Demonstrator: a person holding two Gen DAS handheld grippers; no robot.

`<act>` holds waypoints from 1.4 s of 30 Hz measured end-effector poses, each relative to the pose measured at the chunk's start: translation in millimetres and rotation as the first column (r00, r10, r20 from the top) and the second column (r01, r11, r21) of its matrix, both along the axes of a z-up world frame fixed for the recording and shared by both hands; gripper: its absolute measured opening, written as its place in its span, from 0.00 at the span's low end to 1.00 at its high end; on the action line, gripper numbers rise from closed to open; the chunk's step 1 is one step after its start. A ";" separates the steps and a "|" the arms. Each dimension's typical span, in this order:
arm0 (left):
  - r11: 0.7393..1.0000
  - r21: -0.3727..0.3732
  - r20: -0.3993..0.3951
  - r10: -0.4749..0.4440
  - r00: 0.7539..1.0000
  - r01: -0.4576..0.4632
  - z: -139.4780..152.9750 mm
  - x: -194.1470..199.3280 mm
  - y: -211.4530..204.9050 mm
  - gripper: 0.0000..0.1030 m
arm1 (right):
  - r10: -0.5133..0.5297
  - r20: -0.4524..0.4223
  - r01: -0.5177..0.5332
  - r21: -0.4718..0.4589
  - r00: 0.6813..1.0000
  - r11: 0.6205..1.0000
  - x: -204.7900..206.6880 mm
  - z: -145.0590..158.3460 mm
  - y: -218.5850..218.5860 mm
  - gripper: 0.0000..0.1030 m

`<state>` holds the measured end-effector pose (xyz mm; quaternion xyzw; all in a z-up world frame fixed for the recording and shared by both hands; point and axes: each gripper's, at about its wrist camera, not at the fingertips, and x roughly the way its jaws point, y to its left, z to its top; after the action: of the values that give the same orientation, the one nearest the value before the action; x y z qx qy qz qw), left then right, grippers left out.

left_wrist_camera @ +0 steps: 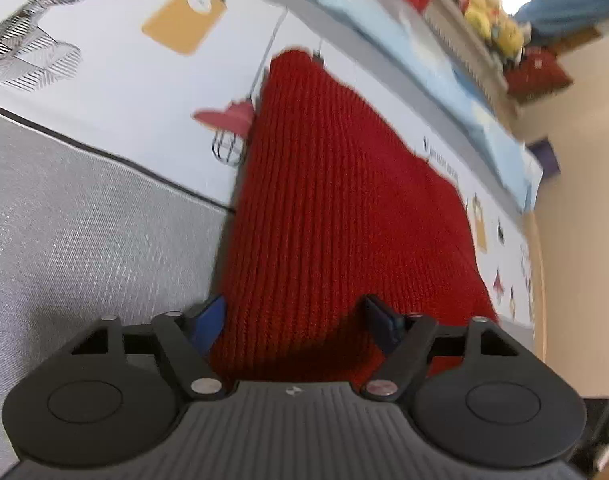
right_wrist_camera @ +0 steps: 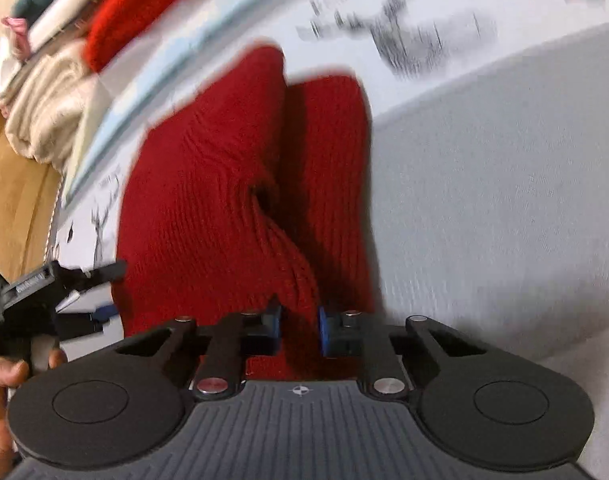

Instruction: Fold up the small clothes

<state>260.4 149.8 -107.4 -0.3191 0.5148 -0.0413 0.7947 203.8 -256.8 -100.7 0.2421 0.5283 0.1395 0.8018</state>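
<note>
A red knitted garment (left_wrist_camera: 336,208) lies on the printed white tablecloth (left_wrist_camera: 124,80). My left gripper (left_wrist_camera: 294,322) is open, its blue pads on either side of the garment's near edge, low over it. In the right wrist view the same red garment (right_wrist_camera: 208,184) shows a fold ridge running toward me. My right gripper (right_wrist_camera: 299,326) is shut on that ridge of red knit between its blue pads. The left gripper (right_wrist_camera: 84,292) shows at the left edge of that view, held by a hand, open at the garment's edge.
A grey textured mat (left_wrist_camera: 72,248) covers the table to the left. A stack of folded clothes (right_wrist_camera: 52,40), red, white, teal and beige, sits at the table's far edge. Yellow plush toys (left_wrist_camera: 492,24) stand on a shelf behind. A wooden floor (right_wrist_camera: 12,200) shows beyond the table.
</note>
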 end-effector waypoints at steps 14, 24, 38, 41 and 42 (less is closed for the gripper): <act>0.988 0.077 -0.109 -0.128 0.986 0.136 2.8 -26.1 -7.8 0.73 | 0.097 -0.059 -0.101 -0.076 0.994 0.992 -8.8 1.4 11.3 0.19; 0.984 0.017 -0.042 -0.178 0.983 0.179 -4.2 -31.0 -23.0 0.44 | 0.016 0.085 -0.009 -0.081 0.996 0.997 -16.2 21.1 1.3 0.15; 0.846 0.506 0.108 -0.256 0.961 0.169 78.5 -72.5 -42.1 0.90 | 0.082 0.063 -0.058 -0.322 0.995 0.945 -31.6 34.7 5.6 0.50; 0.787 0.609 0.227 -0.289 0.930 0.096 113.9 -109.5 -52.7 0.96 | 0.105 0.272 0.011 -0.393 0.956 0.920 -59.2 79.8 9.3 0.82; 0.768 0.637 0.261 -0.295 0.919 0.066 121.4 -122.9 -57.7 0.96 | 0.102 0.340 0.048 -0.405 0.935 0.913 -71.1 93.5 10.4 0.90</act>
<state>137.5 92.1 13.9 0.0219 0.3804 -0.0041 0.9246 132.7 -246.4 -7.2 0.0333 0.3958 0.0791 0.9143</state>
